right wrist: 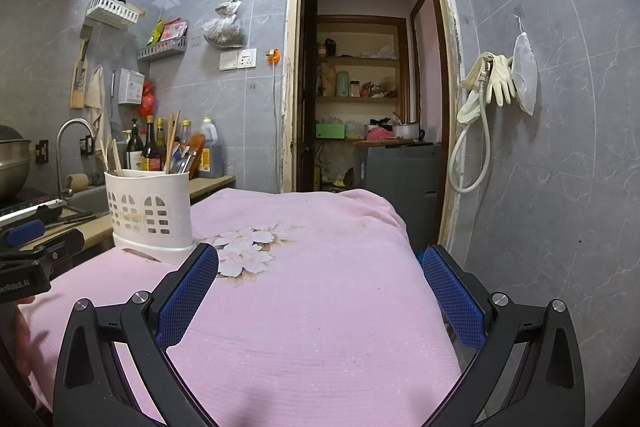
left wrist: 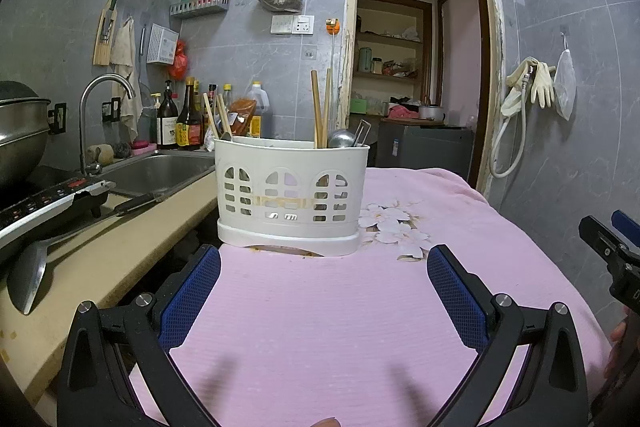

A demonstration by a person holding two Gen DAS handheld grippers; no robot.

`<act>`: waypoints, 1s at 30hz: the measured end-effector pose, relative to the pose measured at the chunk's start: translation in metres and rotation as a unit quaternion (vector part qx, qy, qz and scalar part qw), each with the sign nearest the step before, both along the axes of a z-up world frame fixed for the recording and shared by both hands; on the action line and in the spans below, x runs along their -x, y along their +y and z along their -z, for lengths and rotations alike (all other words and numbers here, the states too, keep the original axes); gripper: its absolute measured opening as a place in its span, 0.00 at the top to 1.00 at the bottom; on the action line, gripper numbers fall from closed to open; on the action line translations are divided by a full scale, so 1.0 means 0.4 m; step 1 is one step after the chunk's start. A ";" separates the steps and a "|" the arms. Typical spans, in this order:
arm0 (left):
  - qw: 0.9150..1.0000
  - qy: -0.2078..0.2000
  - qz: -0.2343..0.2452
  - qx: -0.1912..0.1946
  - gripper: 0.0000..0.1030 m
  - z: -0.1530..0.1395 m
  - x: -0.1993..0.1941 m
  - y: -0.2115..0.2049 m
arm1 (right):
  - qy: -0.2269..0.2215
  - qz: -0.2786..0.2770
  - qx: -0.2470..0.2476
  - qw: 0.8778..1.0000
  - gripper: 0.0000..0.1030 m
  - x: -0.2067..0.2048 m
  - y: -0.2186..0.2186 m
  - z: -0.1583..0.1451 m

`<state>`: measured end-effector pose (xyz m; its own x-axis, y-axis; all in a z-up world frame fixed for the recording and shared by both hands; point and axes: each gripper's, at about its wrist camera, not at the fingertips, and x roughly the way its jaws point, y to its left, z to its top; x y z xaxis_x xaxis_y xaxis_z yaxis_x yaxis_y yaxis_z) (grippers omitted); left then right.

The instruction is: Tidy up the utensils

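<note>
- Utensils stand in one white caddy (left wrist: 292, 193) straight ahead of the left gripper (left wrist: 324, 291), just beyond its jaws, which are spread wide apart and hold nothing. The caddy rests on the pink cloth (left wrist: 320, 327) covering the counter.
- Counted in the left wrist view: two tall chopsticks (left wrist: 320, 111) and one ladle bowl (left wrist: 341, 139) toward the right end, with a few shorter wooden sticks (left wrist: 218, 117) at the left end; exactly how many I cannot tell.
- Judged from this, most pieces already sit in the caddy; one spatula (left wrist: 28, 279) lies out to the left of the jaws.
- Right wrist view: the right gripper (right wrist: 320, 293) is also wide open and empty, the same caddy (right wrist: 148, 211) ahead and left of its jaws, and no loose utensil on the cloth (right wrist: 320, 307).
</note>
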<state>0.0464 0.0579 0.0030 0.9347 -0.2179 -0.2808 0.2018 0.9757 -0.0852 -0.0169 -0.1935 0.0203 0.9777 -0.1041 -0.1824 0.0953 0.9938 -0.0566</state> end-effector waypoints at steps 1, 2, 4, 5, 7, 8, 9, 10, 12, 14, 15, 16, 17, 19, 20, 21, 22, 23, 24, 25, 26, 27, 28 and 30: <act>1.000 0.000 0.000 0.000 0.02 0.000 0.000 0.001 | 0.000 0.000 0.000 1.000 0.00 0.001 -0.002 0.001; 1.000 0.000 0.000 0.001 0.02 0.000 0.000 0.002 | 0.000 0.000 0.000 1.000 0.00 0.000 0.000 0.000; 1.000 0.000 0.000 0.000 0.02 0.000 0.000 0.001 | 0.000 0.000 0.001 1.000 0.00 0.000 0.000 0.000; 1.000 0.000 0.000 0.000 0.02 0.000 0.000 0.001 | 0.000 0.000 0.001 1.000 0.00 0.000 0.000 0.000; 1.000 -0.001 0.000 -0.001 0.02 0.000 0.000 0.003 | 0.000 0.000 0.001 1.000 0.00 0.001 -0.001 0.001; 1.000 0.000 0.000 0.000 0.02 0.000 0.000 0.002 | 0.000 0.000 0.001 1.000 0.00 0.000 0.000 0.000; 1.000 0.000 0.000 0.000 0.02 0.000 0.000 0.002 | 0.000 0.000 0.001 1.000 0.00 0.000 0.000 0.000; 1.000 0.000 0.000 0.000 0.02 0.000 0.000 0.001 | 0.000 0.000 0.000 1.000 0.00 0.000 0.000 0.000; 1.000 0.000 0.000 0.000 0.02 0.000 0.000 0.002 | 0.000 0.000 0.000 1.000 0.00 0.000 0.000 -0.001; 1.000 0.000 0.000 0.000 0.02 0.000 0.000 0.001 | 0.000 0.000 0.000 1.000 0.00 0.000 -0.001 0.000; 1.000 0.000 0.000 0.000 0.02 0.000 0.000 0.001 | 0.001 0.000 0.000 1.000 0.00 0.000 -0.001 -0.001; 1.000 0.000 0.000 0.000 0.02 0.000 0.000 0.000 | 0.000 0.000 0.000 1.000 0.00 0.000 0.000 -0.001; 1.000 0.000 0.000 0.000 0.02 0.000 0.000 0.001 | 0.000 0.000 0.001 1.000 0.00 0.000 0.000 -0.001; 1.000 0.000 0.000 0.001 0.02 0.000 0.000 0.001 | 0.000 0.000 0.001 1.000 0.00 0.000 0.000 -0.001; 1.000 0.000 0.000 0.000 0.02 0.000 0.000 -0.001 | 0.000 0.000 0.001 1.000 0.00 0.000 0.000 -0.001; 1.000 0.000 -0.001 0.000 0.02 0.000 0.001 -0.001 | 0.000 -0.001 0.001 1.000 0.00 0.000 -0.001 -0.001; 1.000 -0.001 -0.001 0.000 0.02 0.000 0.001 0.000 | 0.000 -0.001 0.002 1.000 0.00 0.000 -0.002 -0.001; 1.000 -0.001 -0.001 -0.001 0.02 0.001 0.000 0.002 | 0.001 0.000 0.001 1.000 0.00 -0.001 0.000 0.000; 1.000 -0.001 -0.001 -0.001 0.02 0.002 0.000 0.004 | 0.001 0.000 0.001 1.000 0.00 -0.001 -0.002 0.002; 1.000 0.000 0.000 -0.001 0.02 0.002 0.000 0.004 | 0.002 0.000 0.001 1.000 0.00 -0.001 -0.003 0.004; 1.000 -0.001 -0.001 0.000 0.02 0.001 0.000 0.003 | 0.001 0.000 0.001 1.000 0.00 -0.001 -0.001 0.003; 1.000 -0.001 -0.001 -0.001 0.02 0.001 0.000 0.003 | 0.001 0.000 0.001 1.000 0.00 -0.002 0.000 0.003; 1.000 -0.001 -0.001 -0.001 0.02 0.001 0.000 0.003 | 0.001 0.000 0.002 1.000 0.00 -0.002 0.000 0.002; 1.000 -0.001 -0.001 -0.001 0.02 0.001 0.000 0.003 | 0.001 0.000 0.002 1.000 0.00 -0.002 -0.003 0.003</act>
